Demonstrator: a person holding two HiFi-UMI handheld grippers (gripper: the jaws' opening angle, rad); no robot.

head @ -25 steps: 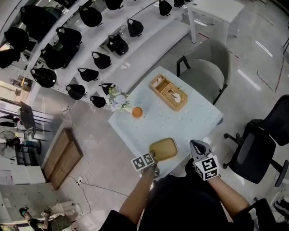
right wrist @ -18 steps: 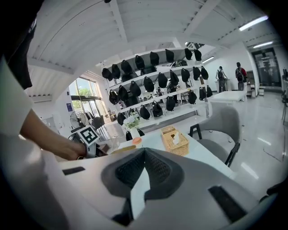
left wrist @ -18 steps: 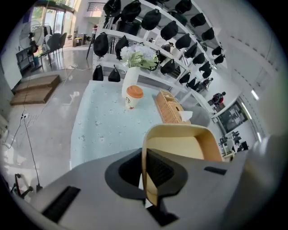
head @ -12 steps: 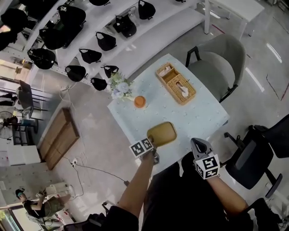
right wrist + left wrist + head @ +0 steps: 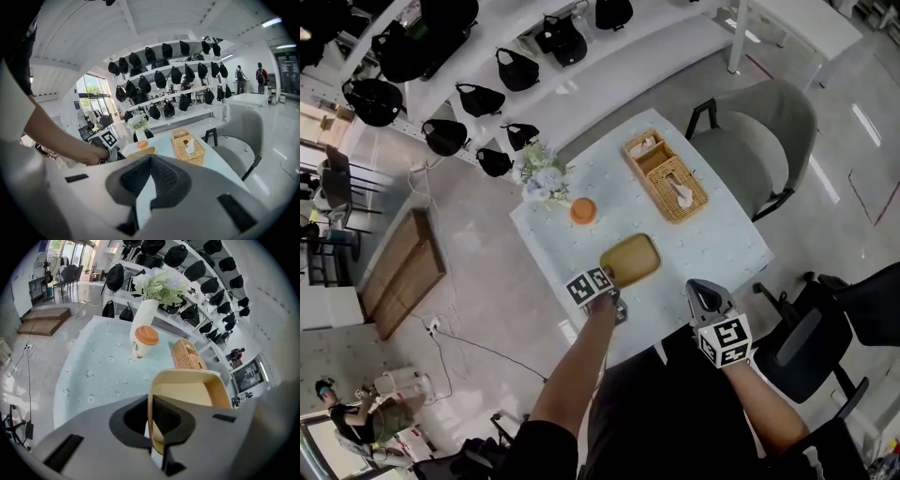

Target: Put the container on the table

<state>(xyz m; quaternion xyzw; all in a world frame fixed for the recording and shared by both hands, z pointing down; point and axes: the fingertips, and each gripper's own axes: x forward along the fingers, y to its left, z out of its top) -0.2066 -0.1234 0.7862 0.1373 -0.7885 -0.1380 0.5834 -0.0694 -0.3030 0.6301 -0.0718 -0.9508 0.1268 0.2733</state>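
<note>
The left claw [image 5: 151, 413] fills the bottom of its own view and covers the container's [image 5: 187, 394] near end, so whether the base touches the tabletop [image 5: 98, 376] can't be made out. In the right gripper view only a sliver of the container [image 5: 140, 152] peeks over the claw body, beside the person's forearm. From the head view the left claw [image 5: 609, 281] tips are tucked under its marker cube.

Compared with a second ago, the container [image 5: 631, 260] now sits a bit deeper over the tabletop [image 5: 712, 248], closer to the cup [image 5: 582, 210]. The right claw [image 5: 705, 295] hangs at the near edge as before.

The left claw is pinched onto the container's thin near wall, one jaw inside and one outside. The right claw [image 5: 149, 161] has its jaws pressed together with nothing between them.

The container is tan, shallow and rectangular with rounded corners, and its inside is bare. It lies near the middle of the tabletop's near side, between the cup and the basket [image 5: 666, 176] but apart from both.
</note>
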